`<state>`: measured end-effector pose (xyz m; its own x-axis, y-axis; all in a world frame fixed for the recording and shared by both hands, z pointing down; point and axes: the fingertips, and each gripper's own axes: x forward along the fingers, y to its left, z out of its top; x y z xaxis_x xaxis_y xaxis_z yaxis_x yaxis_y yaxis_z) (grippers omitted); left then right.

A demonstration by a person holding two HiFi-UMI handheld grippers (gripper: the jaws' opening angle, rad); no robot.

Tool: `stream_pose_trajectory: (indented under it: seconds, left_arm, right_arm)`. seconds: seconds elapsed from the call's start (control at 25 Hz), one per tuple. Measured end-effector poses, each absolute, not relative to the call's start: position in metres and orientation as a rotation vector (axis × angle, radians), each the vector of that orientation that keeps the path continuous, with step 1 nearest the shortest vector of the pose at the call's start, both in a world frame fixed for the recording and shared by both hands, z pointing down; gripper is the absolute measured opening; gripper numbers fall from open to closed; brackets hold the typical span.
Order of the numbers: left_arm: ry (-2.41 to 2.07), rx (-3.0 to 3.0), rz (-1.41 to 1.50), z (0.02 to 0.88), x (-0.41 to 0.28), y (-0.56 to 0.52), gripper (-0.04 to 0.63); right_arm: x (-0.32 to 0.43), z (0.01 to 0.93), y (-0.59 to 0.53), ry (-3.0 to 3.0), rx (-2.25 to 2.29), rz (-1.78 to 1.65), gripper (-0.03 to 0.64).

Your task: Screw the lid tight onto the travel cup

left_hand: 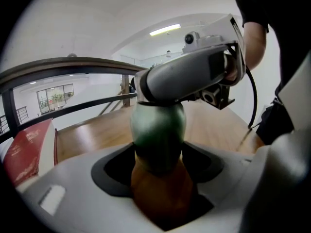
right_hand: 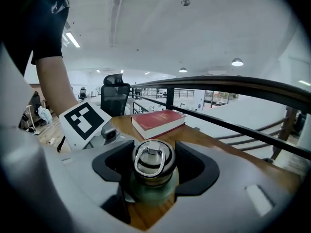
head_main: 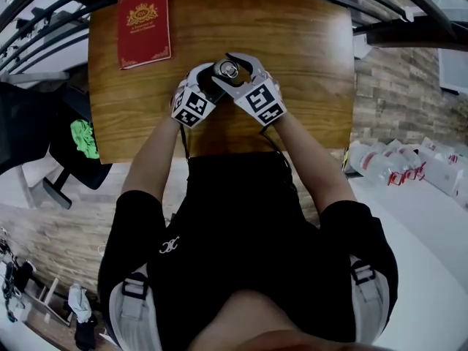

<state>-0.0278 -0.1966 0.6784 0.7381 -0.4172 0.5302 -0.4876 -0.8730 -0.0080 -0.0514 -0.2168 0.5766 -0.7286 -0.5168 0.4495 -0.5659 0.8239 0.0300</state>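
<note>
So the lid [right_hand: 153,160] is already seated on top of the green travel cup [left_hand: 158,130], which is stood upright around the middle of the desk [head_main: 307,64], well apart from the red book [head_main: 144,25] over by the far left corner.

The cup's body is pinched by the left tool [left_hand: 158,168], dark pads pressed against both sides, so it's braced against turning. The lid is clamped by the right tool [right_hand: 154,171], with the pads snug on either side of its rim and the metal ring on top left free.

So the placing part looks done, and the twisting seems to be what's in hand, tbh. How far the thread is run down can't be told. No gap between lid and cup can be made out, but nothing proves it's tight either. Probably left: a last firm turn, then both tools let go.
</note>
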Motion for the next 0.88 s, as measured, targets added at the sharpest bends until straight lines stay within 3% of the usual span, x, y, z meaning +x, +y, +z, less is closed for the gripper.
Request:
stream_pose_trajectory:
  seconds: [0.88]
  left_arm:
    - [-0.928, 2.686, 0.814, 0.679, -0.034, -0.197, 0.351]
  right_arm:
    - [-0.051, 0.587, -0.224, -2.493, 0.973, 0.232, 0.268]
